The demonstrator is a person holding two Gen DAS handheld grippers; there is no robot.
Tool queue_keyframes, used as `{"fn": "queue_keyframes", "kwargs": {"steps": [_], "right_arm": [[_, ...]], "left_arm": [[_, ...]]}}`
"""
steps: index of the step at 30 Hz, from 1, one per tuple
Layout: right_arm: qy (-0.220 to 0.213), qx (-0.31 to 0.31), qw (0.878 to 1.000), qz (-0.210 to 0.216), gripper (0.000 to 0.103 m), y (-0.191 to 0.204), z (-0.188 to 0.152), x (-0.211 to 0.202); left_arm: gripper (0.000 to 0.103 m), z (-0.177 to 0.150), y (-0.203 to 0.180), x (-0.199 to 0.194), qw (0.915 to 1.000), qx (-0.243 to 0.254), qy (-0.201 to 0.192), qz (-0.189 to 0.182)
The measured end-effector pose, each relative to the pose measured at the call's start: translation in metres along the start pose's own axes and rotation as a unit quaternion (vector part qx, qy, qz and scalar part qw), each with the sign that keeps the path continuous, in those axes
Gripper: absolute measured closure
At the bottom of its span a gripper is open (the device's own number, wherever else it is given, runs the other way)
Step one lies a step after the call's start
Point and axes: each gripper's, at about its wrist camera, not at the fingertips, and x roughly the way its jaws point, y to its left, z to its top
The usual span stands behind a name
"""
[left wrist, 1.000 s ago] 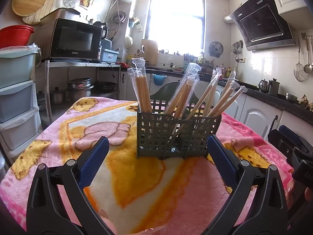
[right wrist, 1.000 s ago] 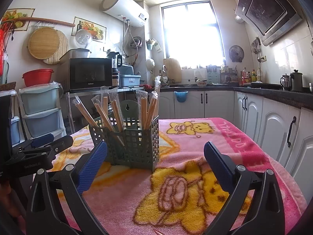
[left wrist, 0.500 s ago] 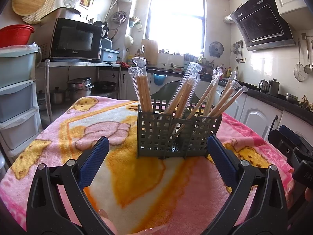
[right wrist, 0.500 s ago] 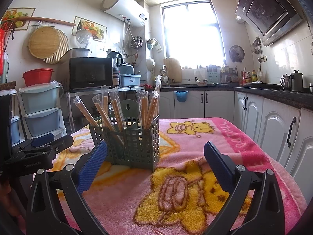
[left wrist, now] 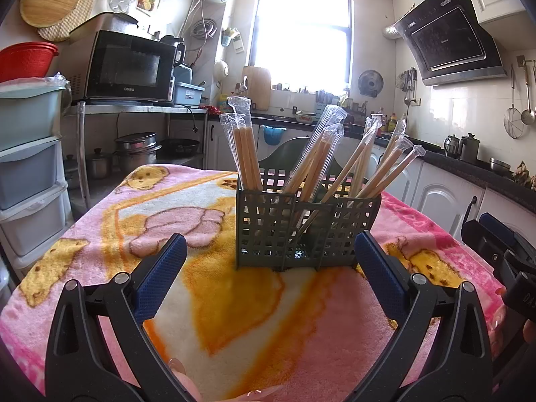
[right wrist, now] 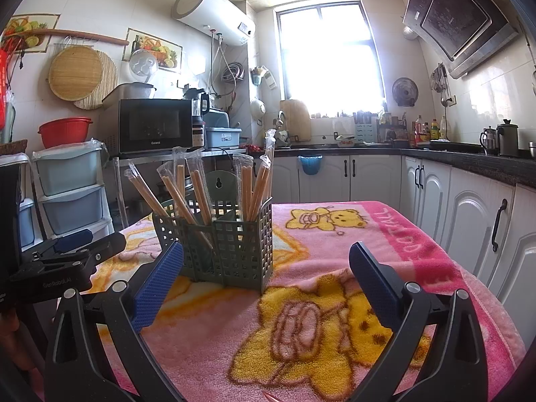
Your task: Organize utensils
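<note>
A grey-green plastic utensil caddy [left wrist: 306, 232] stands upright on the pink blanket-covered table [left wrist: 174, 221]. Several pairs of wooden chopsticks in clear wrappers [left wrist: 246, 154] stick up from its compartments, leaning at different angles. My left gripper [left wrist: 270, 251] is open and empty, just in front of the caddy. My right gripper [right wrist: 266, 261] is open and empty; the caddy [right wrist: 227, 246] sits ahead of it, towards its left finger. The chopsticks [right wrist: 197, 189] show there too. The left gripper's body [right wrist: 63, 261] appears at the left edge of the right wrist view.
The table's right edge [right wrist: 469, 268] runs close to white kitchen cabinets [right wrist: 469, 221]. Stacked plastic drawers [left wrist: 30, 167] and a microwave [left wrist: 129, 67] on a shelf stand to the left. The right gripper's body [left wrist: 502, 251] shows at the right edge of the left wrist view.
</note>
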Motion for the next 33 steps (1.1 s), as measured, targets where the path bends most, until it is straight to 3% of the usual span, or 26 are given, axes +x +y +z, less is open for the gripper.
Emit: {"fn": "queue_keyframes", "kwargs": {"steps": [15, 25, 27, 30, 33], "right_arm": [[0.005, -0.001, 1.0, -0.006, 0.007, 0.0, 0.0, 0.001], [0.033, 0.017, 0.999, -0.017, 0.007, -0.011, 0.002, 0.01], [0.045, 0.021, 0.998, -0.028, 0.007, -0.018, 0.004, 0.015], [0.071, 0.023, 0.995, -0.065, 0.007, -0.038, 0.009, 0.026], [0.139, 0.016, 0.983, -0.121, 0.007, -0.067, 0.013, 0.058]], "left_arm": [[0.01, -0.003, 0.001, 0.001, 1.0, 0.0, 0.007, -0.005], [0.01, -0.003, 0.01, 0.011, 0.9988, -0.021, 0.044, -0.003], [0.01, -0.001, 0.014, 0.012, 0.9982, -0.025, 0.054, 0.004], [0.01, 0.009, 0.037, 0.02, 0.9937, -0.039, 0.093, 0.047], [0.01, 0.019, 0.08, 0.037, 0.9849, -0.069, 0.137, 0.08]]}}
